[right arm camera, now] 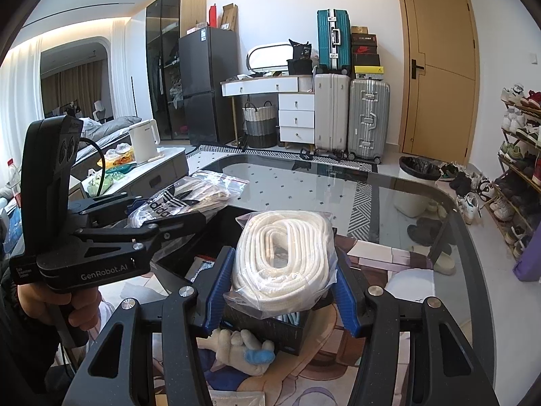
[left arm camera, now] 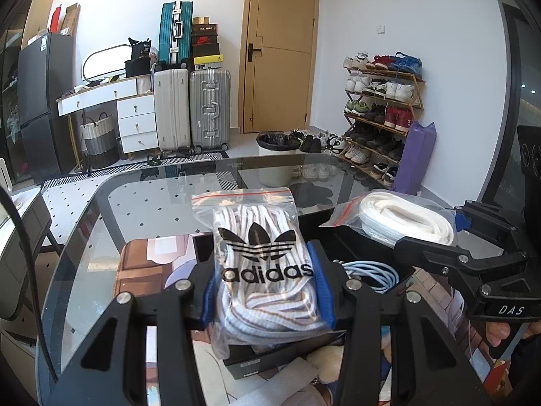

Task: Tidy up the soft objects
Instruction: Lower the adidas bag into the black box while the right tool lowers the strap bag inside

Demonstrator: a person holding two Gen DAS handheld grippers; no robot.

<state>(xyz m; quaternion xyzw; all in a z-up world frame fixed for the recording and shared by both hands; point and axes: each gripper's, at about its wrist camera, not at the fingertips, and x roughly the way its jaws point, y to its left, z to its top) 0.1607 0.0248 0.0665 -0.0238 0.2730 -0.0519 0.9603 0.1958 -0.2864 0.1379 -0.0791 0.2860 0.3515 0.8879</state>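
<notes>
Two bags are held up over a black box [left arm camera: 365,253] on the glass table [left arm camera: 135,203]. The striped-laces bag [left arm camera: 262,253] (Adidas logo) is squeezed by the left gripper [left arm camera: 267,291]. The white-laces bag [right arm camera: 284,260] is squeezed by the right gripper [right arm camera: 280,294].

tabletop [right arm camera: 389,182]: dark-rimmed glass, rounded corners, filling the frame's middle
black box [right arm camera: 287,335]: open, lower centre
plush toy [right arm camera: 236,348]: beside the box, bottom centre

White walls, a tan door [left arm camera: 279,50], stacked suitcases [left arm camera: 209,108] (one teal), and a shoe rack [left arm camera: 382,115].
</notes>
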